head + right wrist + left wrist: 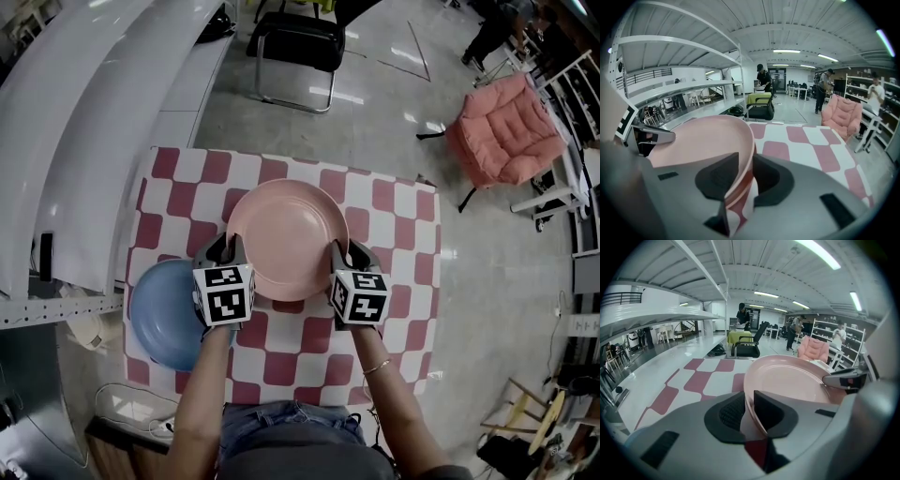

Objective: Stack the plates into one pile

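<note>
The jaws of the left gripper (749, 411) are clamped on the rim of the pink plate (288, 239): in the left gripper view one pad is seen inside the rim and the other outside it, with the rim pinched between them. The jaws of the right gripper (745, 176) are likewise closed on the same plate, and its rim is seen running between the two dark pads.

In the head view the left gripper's hold is noted at about 8 o'clock on the plate and the right gripper's at about 4 o'clock. The plate is thus held from both sides over the middle of the worktop (394, 216), which is covered by a red-and-white checked cloth (281, 342). Whether the plate is clear of the cloth cannot be told.

The blue plate (161, 314) is found at 8 o'clock from the pink plate, at the worktop's left edge, just beside the left gripper's marker cube and apart from the pink plate.

Beyond the worktop, a black chair (295, 42) is recorded on the floor at 12 o'clock and a pink armchair (506, 127) at 2 o'clock. White shelving (84, 112) is noted from 9 to 11 o'clock.
</note>
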